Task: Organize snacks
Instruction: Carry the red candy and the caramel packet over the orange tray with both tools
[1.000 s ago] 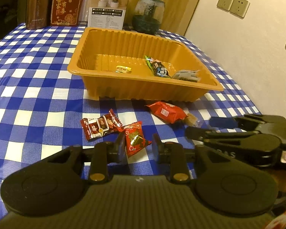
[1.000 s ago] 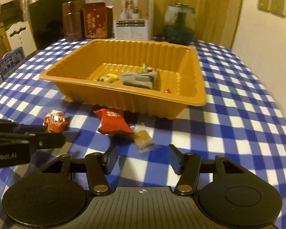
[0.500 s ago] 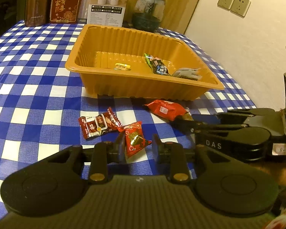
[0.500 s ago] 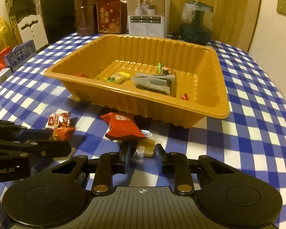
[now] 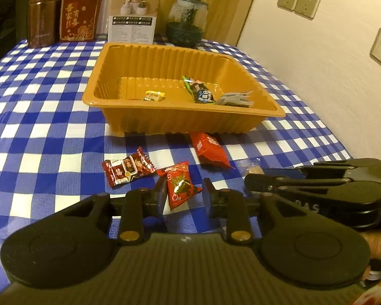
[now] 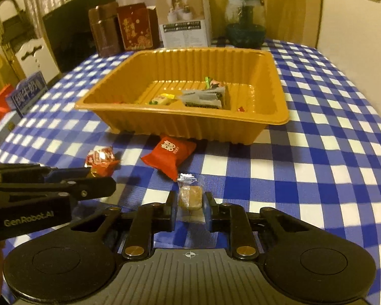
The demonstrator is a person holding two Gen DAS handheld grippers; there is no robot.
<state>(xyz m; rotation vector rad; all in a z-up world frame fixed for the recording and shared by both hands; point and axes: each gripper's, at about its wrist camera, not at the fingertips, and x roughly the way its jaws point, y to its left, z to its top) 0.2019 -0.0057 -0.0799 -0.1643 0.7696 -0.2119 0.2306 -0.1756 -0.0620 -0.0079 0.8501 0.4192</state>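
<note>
An orange tray [image 5: 180,120] [image 6: 190,127] stands on the checked cloth and holds several snacks. My left gripper [image 5: 184,190] is shut on a small red snack packet [image 5: 179,184], lifted above the cloth. My right gripper [image 6: 190,203] is shut on a clear-wrapped brown candy [image 6: 190,195] and shows at the right of the left wrist view [image 5: 317,185]. A red pillow packet [image 5: 209,150] [image 6: 169,153] lies just in front of the tray. A red-brown wrapped candy [image 5: 128,169] lies left of my left gripper.
A brown tin [image 5: 42,15], a red box [image 5: 78,14], a white box [image 5: 133,12] and a glass jar [image 5: 186,23] stand at the table's far edge. A wall with sockets [image 5: 298,2] runs along the right. Bags and a chair [image 6: 30,53] stand left of the table.
My right gripper closed on the brown candy and lifted it. My left gripper rose a little with the red packet in it.
</note>
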